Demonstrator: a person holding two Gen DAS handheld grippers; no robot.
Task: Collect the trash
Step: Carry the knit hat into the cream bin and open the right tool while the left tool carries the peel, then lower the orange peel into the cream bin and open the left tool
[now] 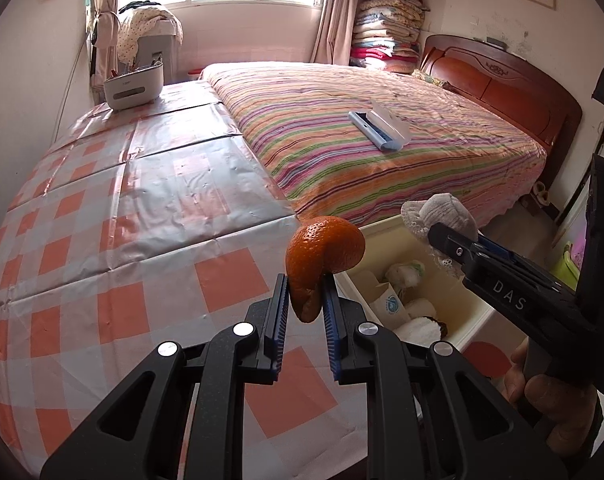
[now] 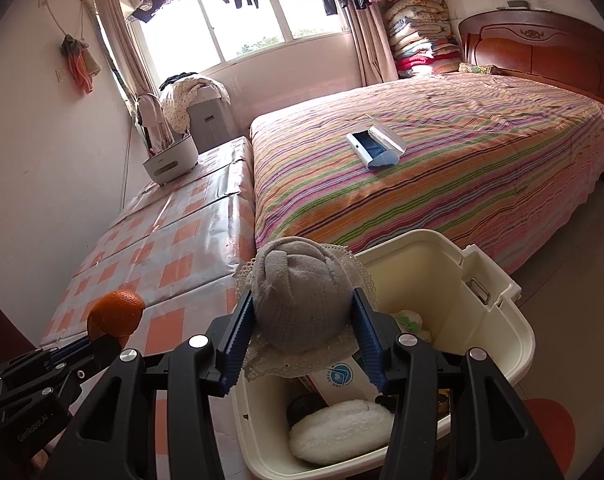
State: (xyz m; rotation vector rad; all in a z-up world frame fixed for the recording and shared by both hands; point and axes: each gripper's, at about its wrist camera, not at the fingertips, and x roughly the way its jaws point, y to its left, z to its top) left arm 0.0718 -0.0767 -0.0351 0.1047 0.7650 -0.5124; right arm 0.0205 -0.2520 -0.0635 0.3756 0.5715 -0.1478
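Two handheld grippers here, both loaded up. The left gripper (image 1: 306,288) has its jaws clamped tight on a piece of orange peel (image 1: 322,256), pinching the lower flap so the rounded part sticks up above the tips. It's sitting over the near edge of the counter (image 1: 122,208), the one with the shiny orange-and-white checked cover, just left of the bin.

The right gripper (image 2: 304,326) has its jaws partly open but pressed on both sides of a balled-up grey cloth with a lacy white edge (image 2: 302,300), so that one's definitely held. In the right wrist view the bundle hangs right above the near rim of the cream plastic bin (image 2: 498,300); in the left wrist view it's over the bin's far side. A person's hand (image 1: 542,392) is wrapped around the right gripper's handle at the lower right of the left view.

Inside the bin there's already stuff: a fluffy white pad (image 2: 342,432), a paper carton with a blue-green logo (image 2: 338,380), and some crumpled white bits further in, hard to make out.

Beyond the counter is a bed (image 2: 462,160) with a striped cover, and a blue and white open case (image 2: 376,146) lies on it. A white appliance (image 2: 170,160) stands on the far end of the counter.
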